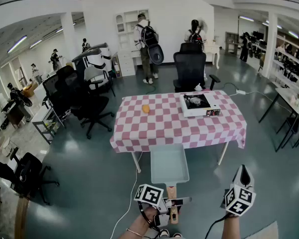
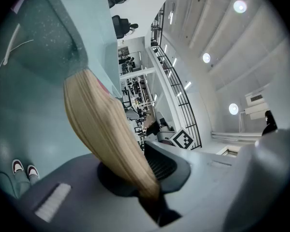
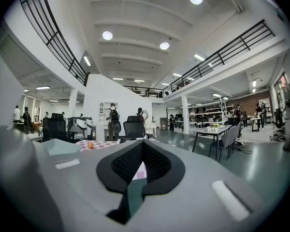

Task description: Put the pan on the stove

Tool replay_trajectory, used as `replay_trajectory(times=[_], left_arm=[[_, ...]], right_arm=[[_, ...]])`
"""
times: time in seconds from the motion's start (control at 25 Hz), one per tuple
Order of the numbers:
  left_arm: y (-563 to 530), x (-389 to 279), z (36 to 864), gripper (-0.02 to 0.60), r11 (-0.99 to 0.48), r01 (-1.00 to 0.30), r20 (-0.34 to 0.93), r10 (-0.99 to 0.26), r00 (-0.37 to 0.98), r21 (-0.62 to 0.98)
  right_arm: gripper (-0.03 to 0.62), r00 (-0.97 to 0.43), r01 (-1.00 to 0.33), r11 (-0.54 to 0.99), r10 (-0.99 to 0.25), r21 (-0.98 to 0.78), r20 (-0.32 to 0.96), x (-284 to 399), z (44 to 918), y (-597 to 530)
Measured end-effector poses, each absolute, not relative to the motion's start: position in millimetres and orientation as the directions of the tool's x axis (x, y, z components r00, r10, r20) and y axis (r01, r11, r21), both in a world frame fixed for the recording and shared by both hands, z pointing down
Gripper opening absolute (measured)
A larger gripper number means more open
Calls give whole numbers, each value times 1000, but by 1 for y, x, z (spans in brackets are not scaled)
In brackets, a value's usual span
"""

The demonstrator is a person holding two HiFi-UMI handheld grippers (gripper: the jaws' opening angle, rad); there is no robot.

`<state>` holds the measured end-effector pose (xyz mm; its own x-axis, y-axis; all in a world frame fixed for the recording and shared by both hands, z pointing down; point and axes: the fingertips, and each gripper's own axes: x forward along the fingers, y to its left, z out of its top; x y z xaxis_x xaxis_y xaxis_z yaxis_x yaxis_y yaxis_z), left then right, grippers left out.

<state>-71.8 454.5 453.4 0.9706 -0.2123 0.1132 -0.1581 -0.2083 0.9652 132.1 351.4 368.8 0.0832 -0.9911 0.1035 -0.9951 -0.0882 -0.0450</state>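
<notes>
1. A table (image 1: 159, 128) with a pink and white checked cloth stands in the middle of a big room.
2. A small orange thing (image 1: 146, 108) lies on the cloth, near the far left side.
3. A black chair (image 1: 190, 68) stands just behind the table.
4. A person with a backpack (image 1: 145, 36) stands at a white shelf (image 1: 124, 29).
5. Another person (image 1: 195, 34) stands behind the black chair.
6. More black chairs (image 1: 82, 101) are bunched at the left.
7. A white cable (image 1: 131, 198) lies on the grey floor (image 1: 79, 173).

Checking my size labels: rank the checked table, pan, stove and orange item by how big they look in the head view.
1. checked table
2. pan, nearer the camera, so its lead over the stove is unsure
3. stove
4. orange item
</notes>
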Motion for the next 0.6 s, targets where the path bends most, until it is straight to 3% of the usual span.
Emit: replay_trajectory(times=[0.6], left_arm=[[453, -97, 453, 25, -218, -159, 122, -173, 977, 963]], right_arm=[[9, 84, -990, -95, -991, -101, 106, 107, 373, 346]])
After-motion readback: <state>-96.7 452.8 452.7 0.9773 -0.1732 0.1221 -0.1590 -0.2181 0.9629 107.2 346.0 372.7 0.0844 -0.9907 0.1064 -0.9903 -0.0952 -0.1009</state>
